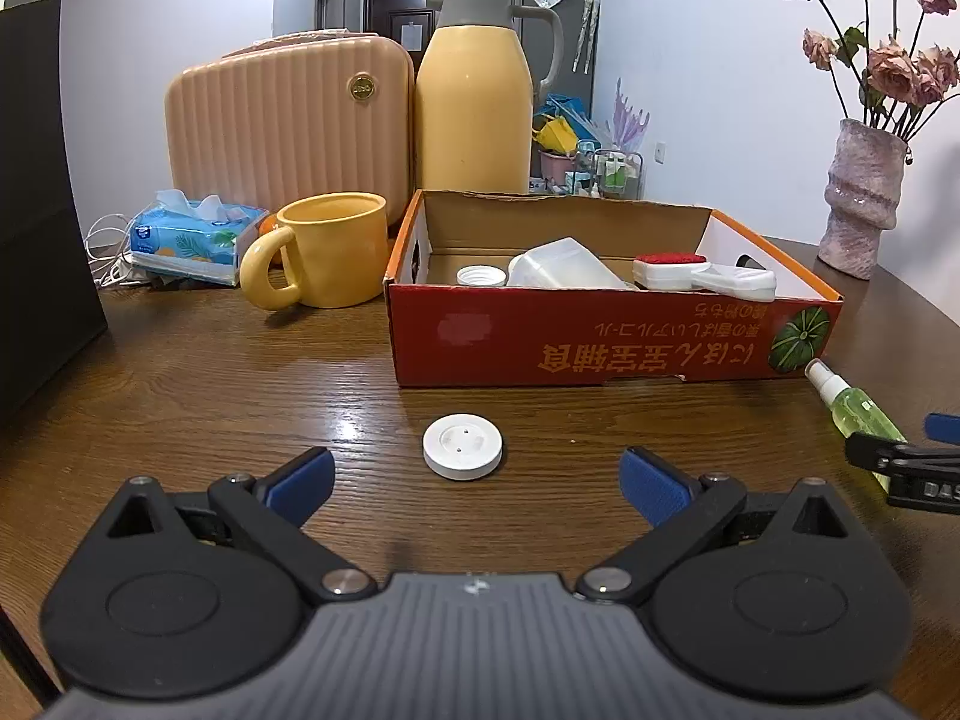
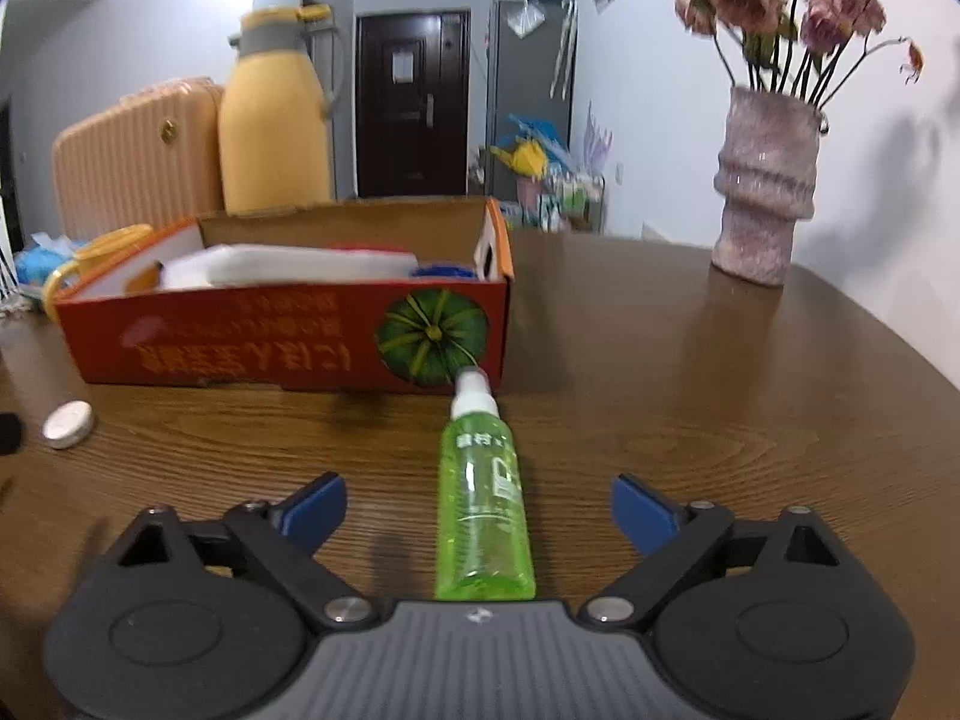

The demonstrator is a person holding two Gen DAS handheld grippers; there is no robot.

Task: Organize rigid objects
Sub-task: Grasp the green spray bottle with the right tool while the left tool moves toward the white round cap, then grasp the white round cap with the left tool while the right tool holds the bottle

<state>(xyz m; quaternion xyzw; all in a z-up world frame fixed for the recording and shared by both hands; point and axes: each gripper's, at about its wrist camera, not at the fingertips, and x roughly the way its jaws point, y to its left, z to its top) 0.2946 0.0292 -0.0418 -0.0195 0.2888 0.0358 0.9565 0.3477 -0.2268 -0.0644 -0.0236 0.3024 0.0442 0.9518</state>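
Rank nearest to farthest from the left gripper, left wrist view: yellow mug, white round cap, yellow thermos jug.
From the left gripper:
1. white round cap: on the table straight ahead, just past the fingertips.
2. yellow mug: ahead and left, beside the red cardboard box.
3. yellow thermos jug: farthest, standing behind the box.
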